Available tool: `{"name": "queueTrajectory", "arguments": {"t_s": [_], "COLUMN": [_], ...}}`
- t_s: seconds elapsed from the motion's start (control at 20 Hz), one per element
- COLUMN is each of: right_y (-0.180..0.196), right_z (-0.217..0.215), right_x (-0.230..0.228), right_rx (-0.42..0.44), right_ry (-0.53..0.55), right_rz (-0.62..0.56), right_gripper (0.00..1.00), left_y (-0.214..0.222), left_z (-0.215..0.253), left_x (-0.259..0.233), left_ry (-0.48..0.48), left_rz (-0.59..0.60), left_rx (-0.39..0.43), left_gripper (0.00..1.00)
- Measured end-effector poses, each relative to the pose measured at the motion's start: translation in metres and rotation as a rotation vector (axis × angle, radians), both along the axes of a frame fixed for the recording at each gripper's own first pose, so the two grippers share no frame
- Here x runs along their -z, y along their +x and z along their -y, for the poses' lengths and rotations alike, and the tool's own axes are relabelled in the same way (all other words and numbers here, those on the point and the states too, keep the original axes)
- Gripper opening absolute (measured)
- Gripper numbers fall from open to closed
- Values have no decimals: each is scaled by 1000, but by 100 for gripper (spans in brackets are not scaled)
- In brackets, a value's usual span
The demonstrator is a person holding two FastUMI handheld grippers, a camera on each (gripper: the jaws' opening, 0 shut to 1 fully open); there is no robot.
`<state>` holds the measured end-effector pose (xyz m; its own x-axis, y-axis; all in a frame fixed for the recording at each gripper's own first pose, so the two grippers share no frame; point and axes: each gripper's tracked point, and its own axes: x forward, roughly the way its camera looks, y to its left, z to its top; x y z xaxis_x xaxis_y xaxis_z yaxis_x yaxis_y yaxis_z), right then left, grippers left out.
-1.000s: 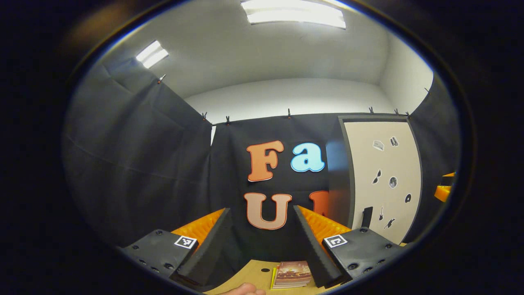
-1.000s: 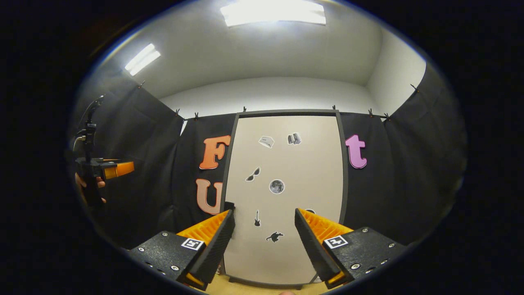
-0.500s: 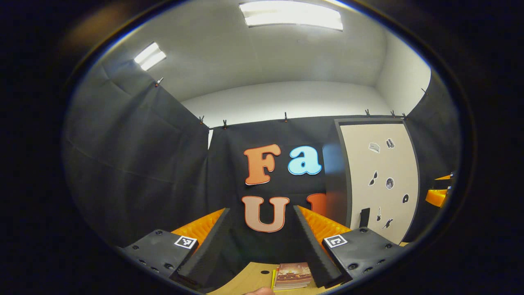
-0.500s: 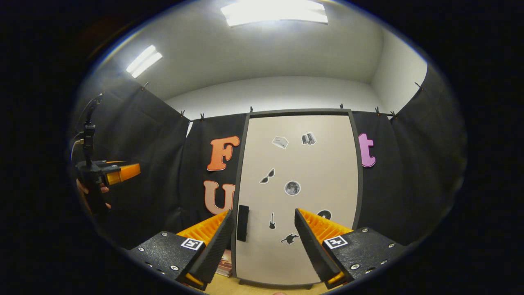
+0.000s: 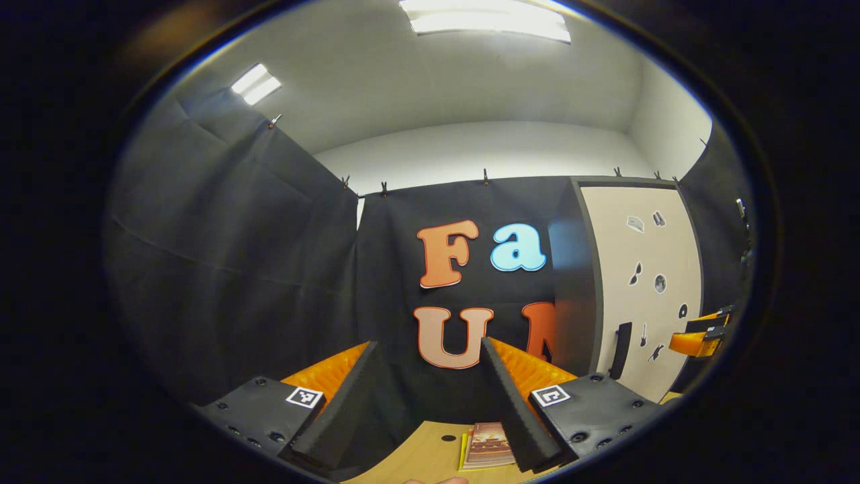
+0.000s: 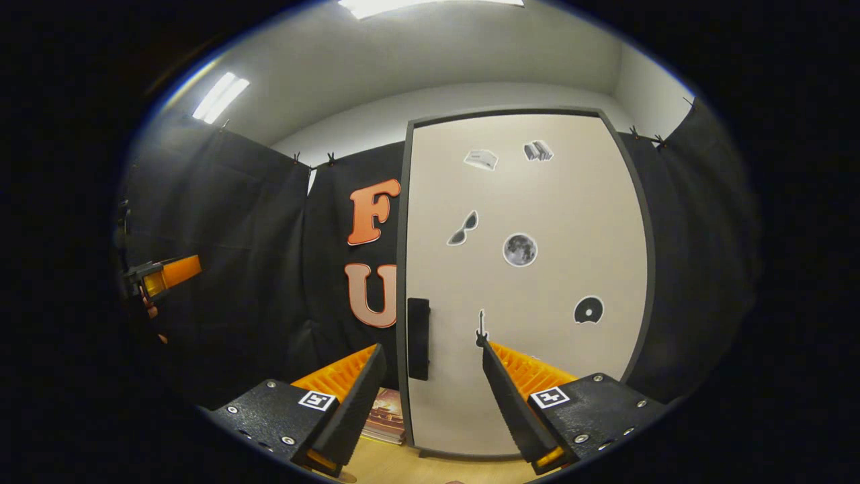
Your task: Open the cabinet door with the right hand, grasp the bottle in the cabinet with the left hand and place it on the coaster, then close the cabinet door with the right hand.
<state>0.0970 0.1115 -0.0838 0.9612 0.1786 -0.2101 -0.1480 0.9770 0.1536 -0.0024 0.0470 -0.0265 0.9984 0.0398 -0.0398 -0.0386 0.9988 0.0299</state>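
Wooden tabletop [image 5: 430,454] runs below black cloth walls under a white ceiling. One beige cabinet door [image 6: 524,282], shut, carries one black bar handle [image 6: 418,329] at nine o'clock and flat stickers. One book stack [image 5: 489,445] lies flat. Left gripper [image 5: 430,396] and right gripper [image 6: 430,396] both gape wide, empty.

The left gripper [image 5: 428,396] is held level with its fingers spread wide, nothing between them. The right gripper [image 6: 430,396] is likewise spread wide and holds nothing, with the left gripper off to its left.
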Motion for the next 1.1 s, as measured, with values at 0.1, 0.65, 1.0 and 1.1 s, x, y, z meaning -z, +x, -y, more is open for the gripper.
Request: {"name": "queueTrajectory", "arguments": {"t_s": [0.1, 0.65, 1.0, 1.1], "right_y": [17, 87, 102, 104], "right_z": [-6, -25, -40, -45], "right_x": [17, 91, 98, 106], "right_rx": [1, 74, 96, 96], "right_ry": [12, -1, 21, 35], "right_rz": [-41, -209, -231, -260], "right_gripper": [89, 80, 61, 52], "left_y": [1, -6, -8, -9], "left_z": [-10, -51, -75, -80], "left_x": [5, 24, 36, 40], "left_ry": [19, 36, 34, 37], "left_rz": [-7, -38, -52, -65], "left_rx": [-19, -76, -112, -121], "left_gripper": [97, 97, 97, 97]}}
